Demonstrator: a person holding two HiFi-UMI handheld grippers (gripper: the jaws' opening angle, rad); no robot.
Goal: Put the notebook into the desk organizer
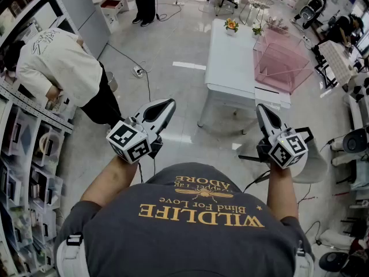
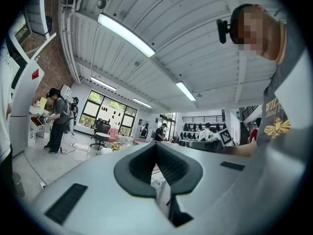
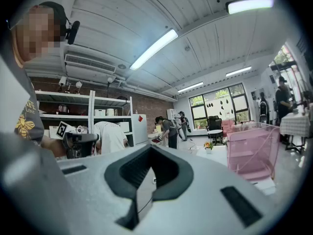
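Note:
I stand back from a white table [image 1: 230, 62] that carries a pink see-through organizer [image 1: 279, 62] on its right half. That organizer also shows in the right gripper view [image 3: 252, 148]. No notebook can be made out; a flat white slab [image 1: 272, 97] lies at the table's near right corner, and I cannot tell what it is. My left gripper [image 1: 167, 104] is held up before my chest, jaws together and empty [image 2: 156, 147]. My right gripper [image 1: 262, 109] is level with it, also shut on nothing [image 3: 149, 150]. Both are well short of the table.
A person in a white top [image 1: 55, 62] bends over the shelving [image 1: 23, 154] at the left. A power strip [image 1: 138, 71] and cables lie on the floor between us and the table. A small flower pot [image 1: 231, 25] stands at the table's far end. Chairs and gear crowd the right side [image 1: 346, 143].

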